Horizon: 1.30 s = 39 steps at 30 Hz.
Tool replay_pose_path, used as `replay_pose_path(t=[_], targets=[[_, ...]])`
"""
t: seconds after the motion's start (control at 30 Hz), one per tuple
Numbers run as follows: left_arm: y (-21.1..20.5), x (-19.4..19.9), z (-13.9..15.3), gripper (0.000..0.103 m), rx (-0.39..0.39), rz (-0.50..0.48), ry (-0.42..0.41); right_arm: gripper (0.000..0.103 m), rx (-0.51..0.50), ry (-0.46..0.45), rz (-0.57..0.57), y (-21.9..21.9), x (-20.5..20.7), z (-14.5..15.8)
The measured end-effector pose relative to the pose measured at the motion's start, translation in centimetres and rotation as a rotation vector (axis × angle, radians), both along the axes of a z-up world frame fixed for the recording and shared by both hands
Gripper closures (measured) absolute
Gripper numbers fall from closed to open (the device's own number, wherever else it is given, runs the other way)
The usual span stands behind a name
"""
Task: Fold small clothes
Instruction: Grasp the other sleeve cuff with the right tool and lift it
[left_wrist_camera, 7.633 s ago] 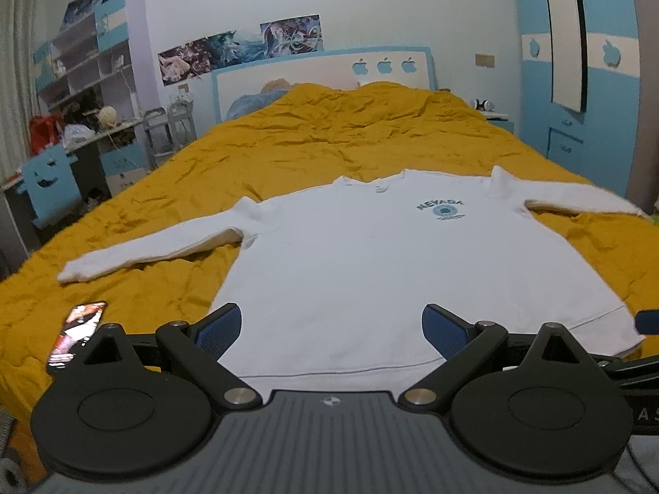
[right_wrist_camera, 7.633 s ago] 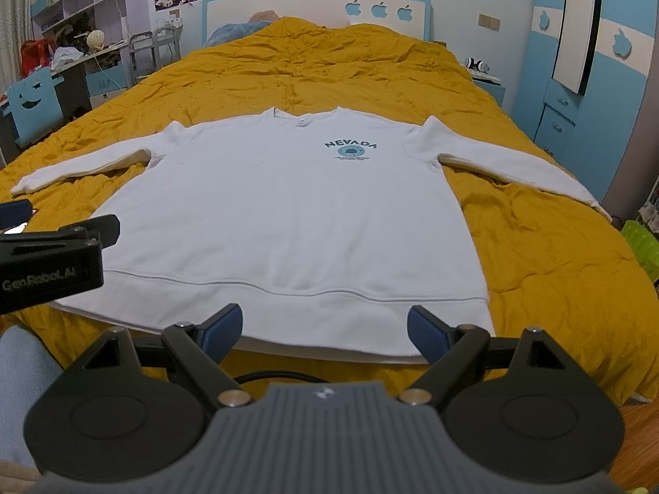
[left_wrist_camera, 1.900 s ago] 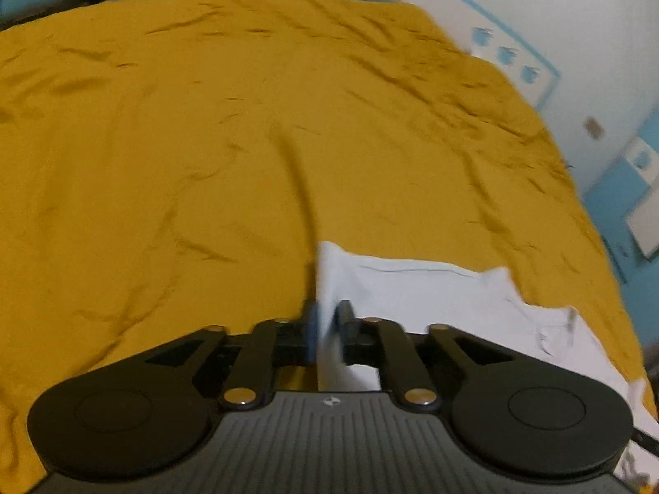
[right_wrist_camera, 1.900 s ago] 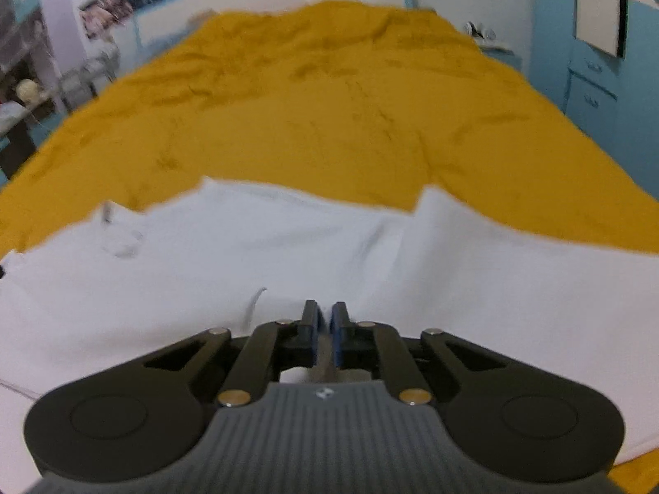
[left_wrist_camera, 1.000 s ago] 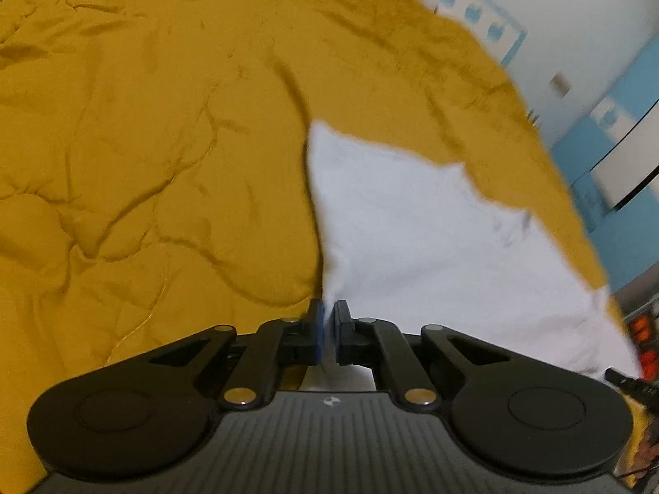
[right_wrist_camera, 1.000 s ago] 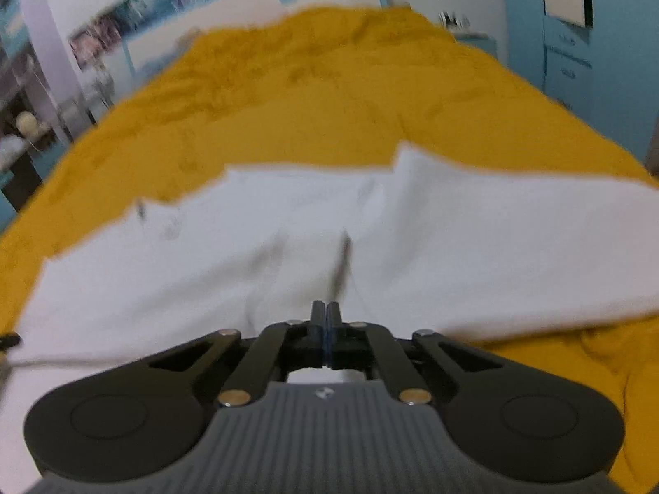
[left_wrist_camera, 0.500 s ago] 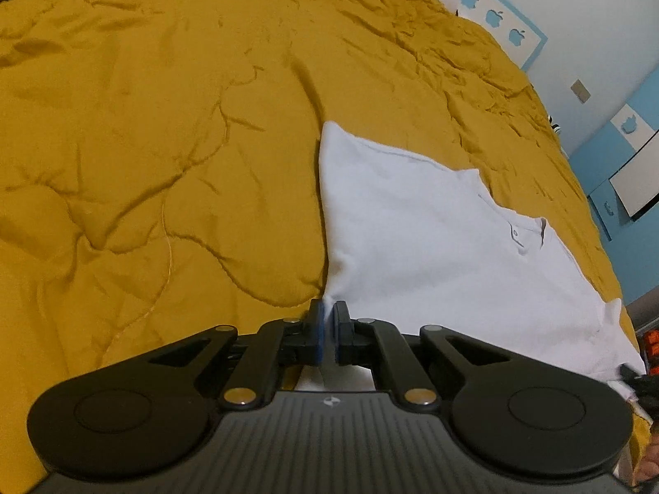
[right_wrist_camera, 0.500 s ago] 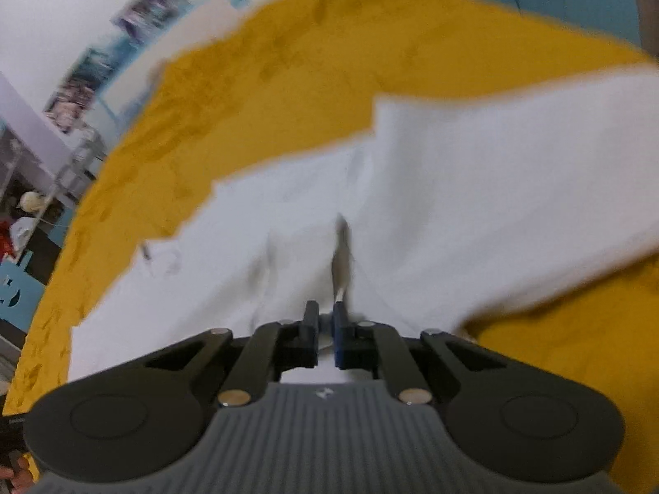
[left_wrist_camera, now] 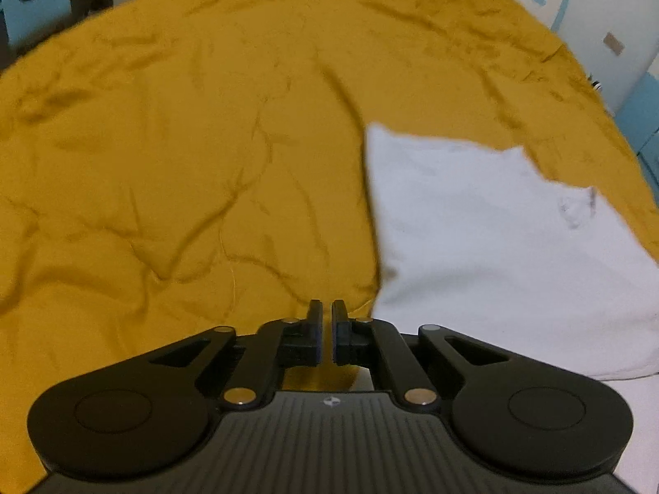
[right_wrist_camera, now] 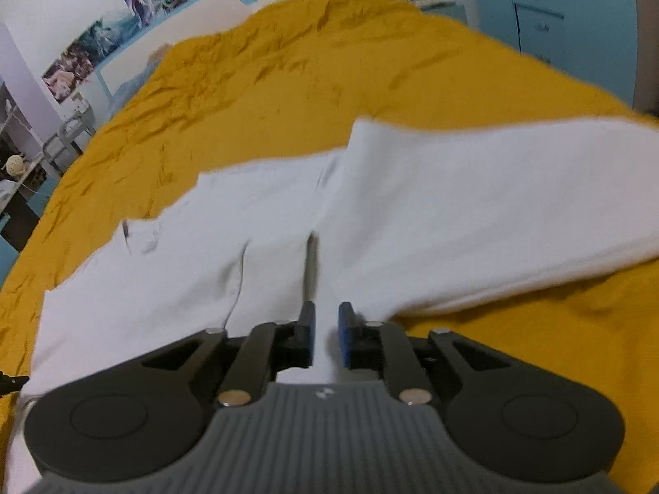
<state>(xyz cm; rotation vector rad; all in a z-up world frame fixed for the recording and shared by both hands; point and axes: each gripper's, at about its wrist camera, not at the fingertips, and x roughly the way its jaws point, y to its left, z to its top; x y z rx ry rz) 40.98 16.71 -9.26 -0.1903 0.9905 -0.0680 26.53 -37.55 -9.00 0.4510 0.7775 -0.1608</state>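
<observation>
Lying folded across the lower right of the left wrist view, the white sweatshirt rests on the mustard bedspread, hem brought up over the chest. Left gripper shows jaws nearly together, nothing visibly between them, only bedspread beyond. Right gripper, at bottom centre of its view, has jaws opening, white cloth lying under the gap but apparently unclamped. Judged: release step; best to back straight off without dragging the layer, then check edges align.

Mustard bedspread, wall posters
</observation>
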Motion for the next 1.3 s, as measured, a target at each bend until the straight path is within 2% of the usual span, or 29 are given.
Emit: replay_pose_path(t=[0.03, 0.13, 0.23, 0.37, 0.43, 0.53, 0.7, 0.83, 0.97, 1.0, 1.03, 1.07, 1.1, 1.2, 1.3], targets=[[-0.2, -0.3, 0.8, 0.099, -0.009, -0.011, -0.021, 0.081, 0.007, -0.018, -0.008, -1.1, -0.8, 0.8], [-1.6, -1.0, 3.3, 0.097, -0.041, -0.045, -0.080, 0.078, 0.033, -0.064, -0.072, -5.6, -3.8, 3.2], [-4.6, -1.4, 5.1, 0.084, -0.058, -0.092, -0.114, 0.065, 0.106, -0.105, -0.191, -11.8, -7.5, 4.7], [-9.3, -1.8, 5.6, 0.084, -0.046, -0.162, -0.124, 0.065, 0.180, -0.146, -0.413, -20.4, -13.3, 5.6], [-11.1, -1.9, 5.2, 0.084, -0.040, -0.177, -0.115, 0.064, 0.223, -0.160, -0.510, -24.5, -16.3, 5.2], [-13.4, -2.1, 4.3, 0.084, -0.036, -0.183, -0.086, 0.065, 0.360, -0.166, -0.639, -30.4, -19.5, 3.4], [-16.0, -2.4, 3.4, 0.084, -0.031, -0.187, -0.050, 0.065, 0.483, -0.173, -0.782, -36.2, -21.1, 0.1], [-16.8, -2.4, 2.9, 0.084, -0.011, -0.185, -0.031, 0.071, 0.514, -0.159, -0.821, -39.0, -21.0, -2.2], [-16.4, -2.3, 2.8, 0.084, -0.011, -0.161, -0.020, 0.073, 0.562, -0.149, -0.799, -40.7, -19.4, -3.8], [-16.1, -2.3, 2.7, 0.084, -0.012, -0.153, -0.018, 0.079, 0.574, -0.149, -0.792, -41.0, -19.0, -4.1], [-15.9, -2.3, 2.7, 0.084, -0.014, -0.144, -0.016, 0.091, 0.569, -0.144, -0.783, -41.2, -18.4, -4.1], [-15.5, -2.3, 2.6, 0.084, -0.019, -0.134, -0.013, 0.099, 0.551, -0.135, -0.767, -41.2, -18.1, -3.8], [-15.1, -2.4, 2.7, 0.084, -0.026, -0.124, -0.013, 0.101, 0.521, -0.127, -0.764, -41.2, -17.7, -3.2], [-13.8, -2.7, 2.9, 0.084, -0.037, -0.107, -0.023, 0.101, 0.394, -0.176, -0.704, -39.9, -17.2, 0.6], [-12.5, -3.1, 3.3, 0.084, -0.057, -0.088, -0.040, 0.102, 0.282, -0.224, -0.583, -36.8, -15.5, 6.4]])
